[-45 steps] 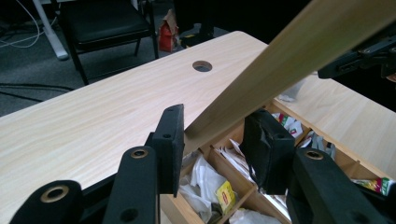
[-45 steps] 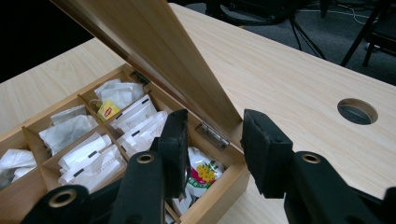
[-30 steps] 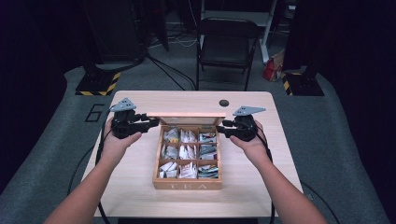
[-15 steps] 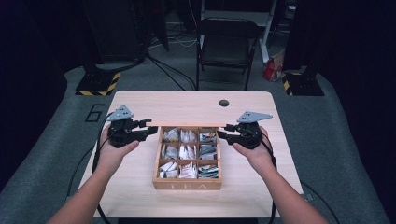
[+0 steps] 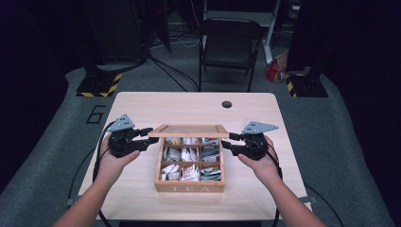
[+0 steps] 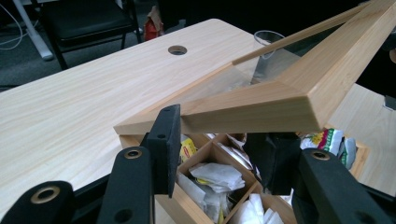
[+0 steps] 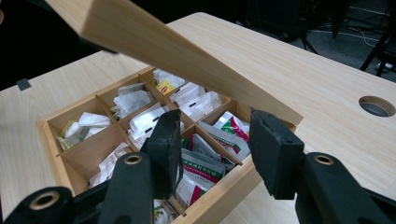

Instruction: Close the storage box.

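A wooden tea box (image 5: 189, 187) marked TEA stands mid-table, its compartments full of tea bags (image 5: 189, 156). Its glass-paned lid (image 5: 189, 130) is hinged at the far side and hangs half-way down, tilted over the back row. My left gripper (image 5: 147, 137) is at the lid's left front corner with its jaws open; in the left gripper view (image 6: 219, 149) the lid's corner (image 6: 261, 112) lies just over and between them. My right gripper (image 5: 227, 140) is open beside the lid's right end. In the right gripper view (image 7: 215, 140) the lid (image 7: 154, 42) slants above the box wall (image 7: 46, 140).
The light wooden table (image 5: 189, 109) has a round cable hole (image 5: 227, 104) near its far edge. Beyond it stand a black folding chair (image 5: 229, 42), a red bag (image 5: 274, 71) and yellow-and-black striped stand bases (image 5: 97, 85). Cables trail off the table's left side.
The lid has swung down from nearly upright to half shut. Both grippers have come down and toward the person along with it, staying at its two ends.
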`<state>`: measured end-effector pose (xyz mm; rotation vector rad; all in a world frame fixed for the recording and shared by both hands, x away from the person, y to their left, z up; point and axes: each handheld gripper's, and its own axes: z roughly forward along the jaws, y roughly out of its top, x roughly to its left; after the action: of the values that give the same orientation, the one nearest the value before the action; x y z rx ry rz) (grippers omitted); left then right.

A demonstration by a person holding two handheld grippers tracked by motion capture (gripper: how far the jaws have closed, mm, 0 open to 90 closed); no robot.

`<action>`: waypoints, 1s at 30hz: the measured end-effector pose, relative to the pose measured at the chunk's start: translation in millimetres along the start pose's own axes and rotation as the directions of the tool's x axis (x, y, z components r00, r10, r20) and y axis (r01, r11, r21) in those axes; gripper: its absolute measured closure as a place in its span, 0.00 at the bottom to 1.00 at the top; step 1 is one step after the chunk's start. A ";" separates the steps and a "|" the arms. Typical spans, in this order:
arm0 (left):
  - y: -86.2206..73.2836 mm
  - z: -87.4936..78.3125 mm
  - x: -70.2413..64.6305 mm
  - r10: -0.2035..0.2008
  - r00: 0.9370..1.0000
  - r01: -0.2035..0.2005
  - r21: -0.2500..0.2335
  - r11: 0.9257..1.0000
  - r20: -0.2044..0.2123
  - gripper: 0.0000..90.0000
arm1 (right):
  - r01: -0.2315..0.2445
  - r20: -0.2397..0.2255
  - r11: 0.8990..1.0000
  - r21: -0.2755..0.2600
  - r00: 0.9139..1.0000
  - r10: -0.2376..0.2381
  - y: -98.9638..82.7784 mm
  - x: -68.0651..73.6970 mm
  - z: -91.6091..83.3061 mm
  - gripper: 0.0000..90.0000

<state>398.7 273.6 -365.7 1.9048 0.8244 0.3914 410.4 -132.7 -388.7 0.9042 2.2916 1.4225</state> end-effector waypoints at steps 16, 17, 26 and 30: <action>-23.6 -3.9 -12.7 0.016 1.000 -0.016 -0.016 1.000 -0.006 0.61 | 0.017 -0.002 1.000 -0.009 1.000 -0.017 -15.6 18.3 -11.4 0.57; -24.5 -4.2 -13.3 0.018 1.000 -0.018 -0.011 1.000 -0.004 0.61 | 0.024 -0.002 1.000 -0.010 1.000 -0.024 -16.2 20.5 -13.0 0.57; -33.5 -4.8 -20.1 0.043 0.999 -0.043 0.007 0.999 -0.022 0.62 | 0.012 -0.018 1.000 -0.029 1.000 -0.013 -22.3 31.4 -22.7 0.57; -38.8 -4.6 -22.3 0.044 0.999 -0.044 0.008 0.999 -0.023 0.62 | 0.026 -0.034 0.999 -0.029 0.999 -0.027 -23.4 35.4 -26.8 0.62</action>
<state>365.5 272.3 -396.1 1.9315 0.8010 0.4385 360.6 -135.8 -394.2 0.8442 2.2927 1.4669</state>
